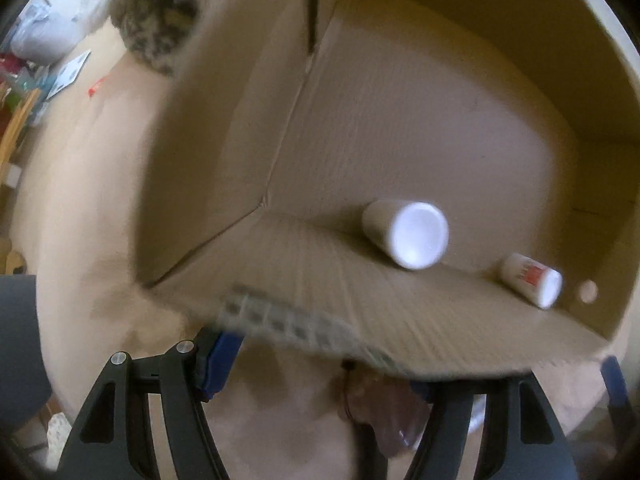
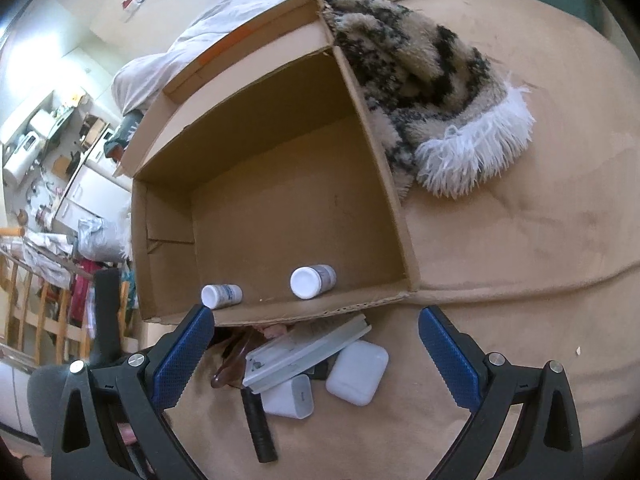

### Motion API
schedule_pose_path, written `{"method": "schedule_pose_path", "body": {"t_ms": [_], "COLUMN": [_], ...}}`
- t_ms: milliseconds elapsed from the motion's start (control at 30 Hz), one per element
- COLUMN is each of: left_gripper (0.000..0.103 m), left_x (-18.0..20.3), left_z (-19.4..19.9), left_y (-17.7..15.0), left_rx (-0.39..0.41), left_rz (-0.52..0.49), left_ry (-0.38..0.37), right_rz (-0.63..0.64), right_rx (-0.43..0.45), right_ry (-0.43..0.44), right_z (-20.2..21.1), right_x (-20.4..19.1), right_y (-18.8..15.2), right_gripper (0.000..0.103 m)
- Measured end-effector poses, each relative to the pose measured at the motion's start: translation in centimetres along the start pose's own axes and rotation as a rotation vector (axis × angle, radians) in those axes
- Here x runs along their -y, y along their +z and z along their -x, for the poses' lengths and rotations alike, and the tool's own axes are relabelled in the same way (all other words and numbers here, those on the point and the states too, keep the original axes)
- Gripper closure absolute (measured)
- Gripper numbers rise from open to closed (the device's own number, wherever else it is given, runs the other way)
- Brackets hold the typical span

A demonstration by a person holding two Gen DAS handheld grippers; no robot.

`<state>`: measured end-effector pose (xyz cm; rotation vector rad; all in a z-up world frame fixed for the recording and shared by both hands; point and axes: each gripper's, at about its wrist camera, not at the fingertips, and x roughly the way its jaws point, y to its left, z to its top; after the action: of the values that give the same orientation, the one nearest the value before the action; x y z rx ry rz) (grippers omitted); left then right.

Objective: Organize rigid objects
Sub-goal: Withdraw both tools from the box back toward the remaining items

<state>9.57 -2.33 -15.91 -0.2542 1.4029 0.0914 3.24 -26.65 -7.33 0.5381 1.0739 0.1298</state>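
Both grippers, left (image 1: 408, 364) and right (image 2: 316, 344), gape empty; take one item below the box (image 2: 404, 236) (white case (image 2: 357, 372) easiest).

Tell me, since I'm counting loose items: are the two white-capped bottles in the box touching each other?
Apart. The right wrist view shows bare cardboard floor between the small bottle and the larger bottle.

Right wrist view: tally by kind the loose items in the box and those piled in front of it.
Bottles in the cardboard box: 2
Earbud case: 1
Charger block: 1
Flat grey case: 1
Black stick: 1
Sunglasses: 1
Total: 7
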Motion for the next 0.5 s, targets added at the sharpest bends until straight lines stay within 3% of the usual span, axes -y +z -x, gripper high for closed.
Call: {"method": "schedule_pose_path", "body": {"t_ms": [67,100,300,500], "left_gripper": [0.037,0.043,0.044,0.044], "left_x": [0.2,0.4,0.7,-1.3], "left_z": [-0.3,-0.3,0.2,2.1], "left_y": [-0.1,-0.2,-0.6,-1.0], "left_rx": [0.009,0.017,0.025,0.008], "left_rz": [-0.005,-0.013,-0.063,-0.067], "left_ry": [0.011,0.021,0.017,0.058], "right_rz": [-0.011,-0.011,0.002,-0.054], "right_rx": [-0.004,-0.004,-0.03,-0.201], "right_ry": [0.008,0.009,0.002,-0.032], "right_z": [-0.2,-0.2,-0.8,-2.9], "right_x": [0.1,0.1,-0.1,1.7], "right_y": [0.1,0.2,0.2,-1.4], "right_gripper": [0.0,0.0,0.0,0.0]}}
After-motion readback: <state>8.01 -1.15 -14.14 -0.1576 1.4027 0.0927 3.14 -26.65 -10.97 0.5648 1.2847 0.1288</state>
